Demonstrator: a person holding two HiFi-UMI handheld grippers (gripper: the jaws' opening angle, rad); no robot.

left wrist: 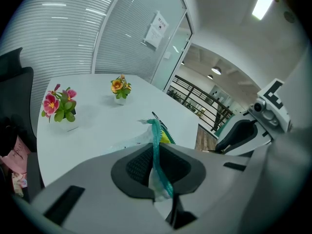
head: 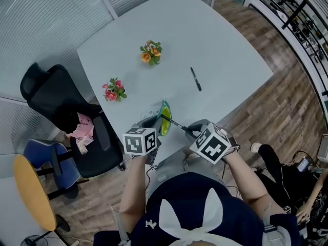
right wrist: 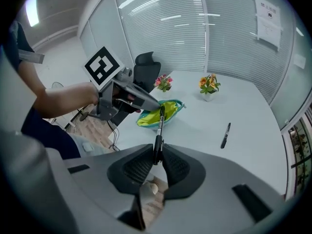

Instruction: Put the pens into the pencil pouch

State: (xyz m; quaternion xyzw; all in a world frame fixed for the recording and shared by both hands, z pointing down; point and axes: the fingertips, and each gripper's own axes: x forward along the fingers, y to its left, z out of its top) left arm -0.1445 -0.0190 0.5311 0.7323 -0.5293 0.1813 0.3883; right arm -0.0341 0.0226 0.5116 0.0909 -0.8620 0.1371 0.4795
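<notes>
A pencil pouch with a teal rim and yellow-green lining lies open near the table's front edge. My left gripper is shut on the pouch's teal edge, holding it up. My right gripper is shut on a black pen; the pen's far end points into the pouch's mouth. A second black pen lies loose on the table further back, also visible as the pen in the right gripper view.
Two small flower pots stand on the white table: pink flowers at the left, orange flowers further back. A black office chair stands at the table's left edge. A person's legs sit at the right.
</notes>
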